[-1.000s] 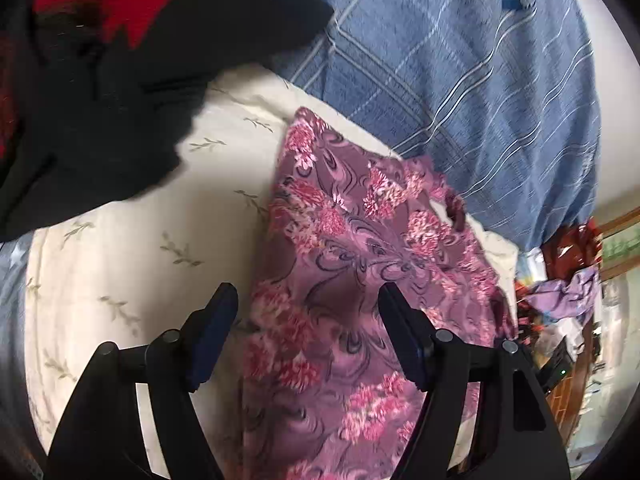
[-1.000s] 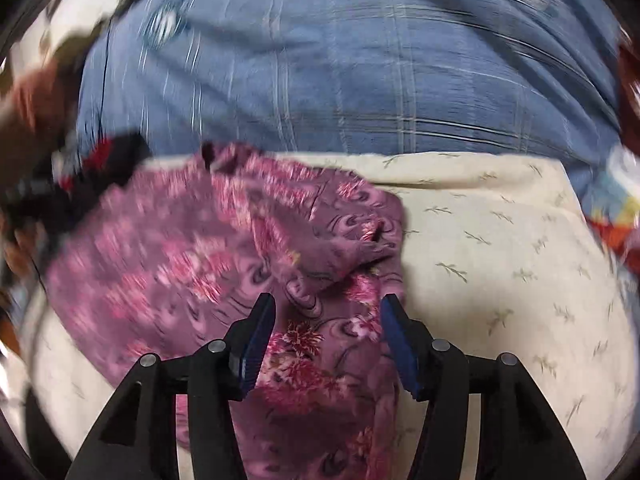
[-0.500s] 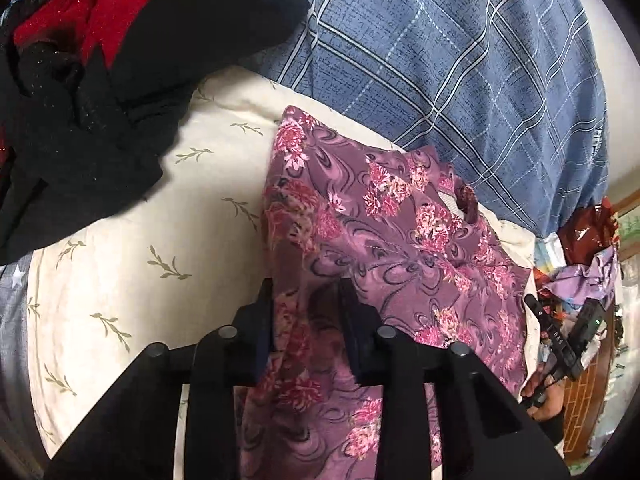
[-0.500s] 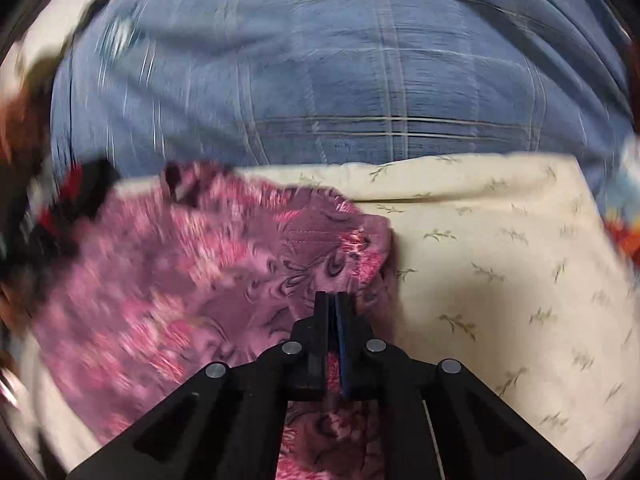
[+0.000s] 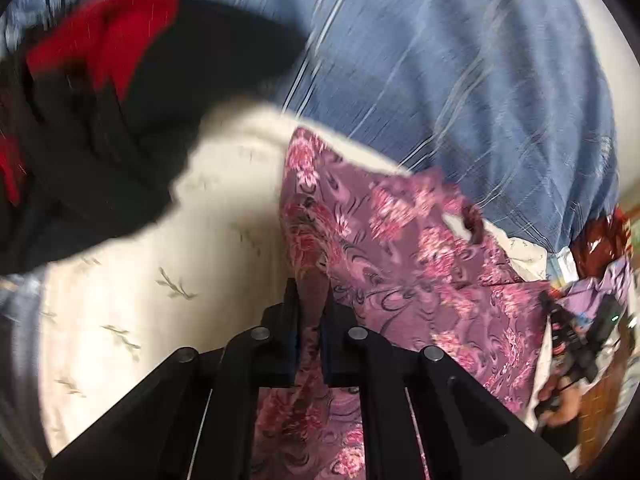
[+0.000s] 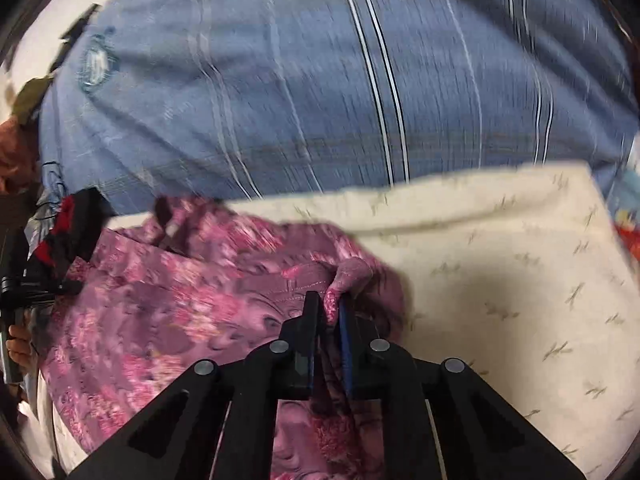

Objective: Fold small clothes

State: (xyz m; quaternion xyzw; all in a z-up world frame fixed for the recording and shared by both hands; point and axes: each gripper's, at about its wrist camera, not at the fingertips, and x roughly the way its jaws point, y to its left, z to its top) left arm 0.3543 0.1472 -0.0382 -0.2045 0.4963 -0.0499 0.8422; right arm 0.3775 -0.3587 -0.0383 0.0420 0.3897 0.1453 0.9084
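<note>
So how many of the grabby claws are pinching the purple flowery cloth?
2. The left gripper is shut on the purple flowery cloth near its left edge; the right gripper is shut on a bunched bit at its right edge.

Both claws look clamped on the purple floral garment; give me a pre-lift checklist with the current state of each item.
1. Left claw shut on the purple floral garment: ok; jaws have just been closing, cloth between them.
2. Right claw shut on it: ok; also just closed, a fold bunched between the pads.
3. Each claw on its own edge: ok.
4. Cream pillow not pinched too: cannot tell.
5. Black and red clothes clear of garment: ok.
</note>
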